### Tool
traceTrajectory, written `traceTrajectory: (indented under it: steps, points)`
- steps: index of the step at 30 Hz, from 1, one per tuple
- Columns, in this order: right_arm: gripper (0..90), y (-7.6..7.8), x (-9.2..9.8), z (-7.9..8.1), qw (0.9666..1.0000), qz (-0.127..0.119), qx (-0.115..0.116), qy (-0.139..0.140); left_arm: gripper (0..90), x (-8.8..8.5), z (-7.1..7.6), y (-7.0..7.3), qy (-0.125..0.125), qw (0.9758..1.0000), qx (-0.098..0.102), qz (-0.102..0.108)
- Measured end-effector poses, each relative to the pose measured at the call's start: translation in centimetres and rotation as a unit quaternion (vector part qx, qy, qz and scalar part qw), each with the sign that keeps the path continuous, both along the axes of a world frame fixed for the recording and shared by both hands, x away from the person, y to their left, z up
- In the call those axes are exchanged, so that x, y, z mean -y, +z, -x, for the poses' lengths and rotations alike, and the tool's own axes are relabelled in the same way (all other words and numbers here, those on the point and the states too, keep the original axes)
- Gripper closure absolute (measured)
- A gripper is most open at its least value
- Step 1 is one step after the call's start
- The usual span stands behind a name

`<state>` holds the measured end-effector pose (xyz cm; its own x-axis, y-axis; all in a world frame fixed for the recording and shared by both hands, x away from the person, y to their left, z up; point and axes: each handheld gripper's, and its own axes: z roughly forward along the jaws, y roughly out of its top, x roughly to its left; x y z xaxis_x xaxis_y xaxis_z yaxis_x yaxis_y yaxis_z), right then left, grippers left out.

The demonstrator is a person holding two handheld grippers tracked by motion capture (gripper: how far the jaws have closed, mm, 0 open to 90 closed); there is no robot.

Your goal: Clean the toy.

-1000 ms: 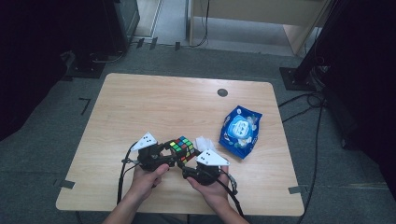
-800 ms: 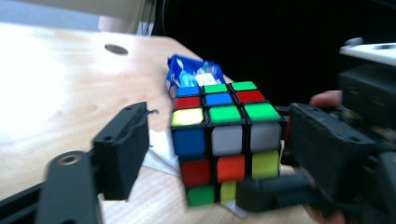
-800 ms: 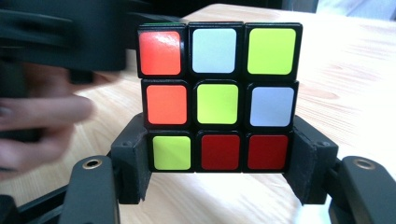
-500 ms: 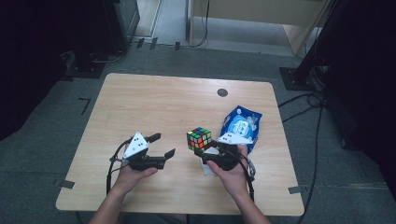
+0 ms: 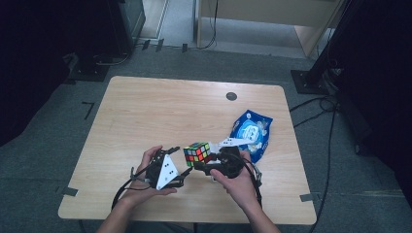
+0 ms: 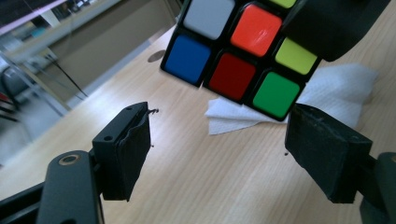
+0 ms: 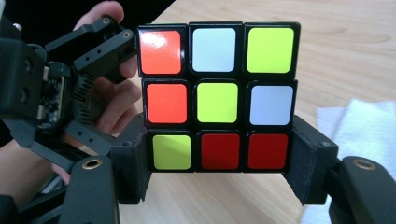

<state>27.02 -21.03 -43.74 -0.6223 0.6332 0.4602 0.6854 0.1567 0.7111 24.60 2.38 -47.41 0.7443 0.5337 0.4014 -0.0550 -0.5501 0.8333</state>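
Glossy square-tiled cube point(image 7: 219, 98) sits clamped in right claw point(image 7: 219, 161); left claw point(image 6: 224, 154) gapes empty.

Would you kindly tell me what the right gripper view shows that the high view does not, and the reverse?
Right gripper view alone: the cube's near face sticker by sticker, with the right claw's jaws pressing its bottom row from both sides. High view alone: the whole table, the blue packet and the dark disc. Both: cube, left claw and white tissue.
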Motion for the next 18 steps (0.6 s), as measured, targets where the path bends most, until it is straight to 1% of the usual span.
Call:
traceTrajectory:
  steps: [1, 3, 7, 10, 13, 16, 18]
  points:
    - [34.6, 0.0, -0.1, 0.0, 1.0000, 0.000, -0.003, 0.003, 23.1, 0.2, 0.2, 0.0, -0.003, 0.9999, 0.007, -0.009]
    - [34.6, -0.2, -0.3, -0.1, 0.9999, -0.002, -0.012, 0.011, 23.1, 0.5, 0.4, 0.0, -0.007, 0.9997, 0.015, -0.017]
    - [34.6, -0.4, -0.7, -0.1, 0.9993, 0.004, -0.028, 0.026, 23.5, 0.9, 0.7, -0.2, -0.012, 0.9995, 0.020, -0.021]
    - [34.6, -0.6, -1.0, -0.2, 0.9986, 0.008, -0.036, 0.037, 26.8, 1.0, 0.7, -0.3, -0.017, 0.9992, 0.025, -0.026]
    - [34.4, -0.8, -1.1, -0.3, 0.9982, 0.007, -0.046, 0.038, 32.0, 1.1, 0.8, -0.4, -0.029, 0.9990, 0.019, -0.027]
    - [34.3, -1.0, -1.0, -0.5, 0.9976, 0.004, -0.056, 0.040, 32.8, 1.3, 0.9, -0.6, -0.029, 0.9992, 0.014, -0.021]
    - [34.3, -1.2, -1.0, -0.5, 0.9972, 0.007, -0.061, 0.043, 32.7, 1.4, 1.0, -0.6, -0.030, 0.9993, 0.015, -0.018]
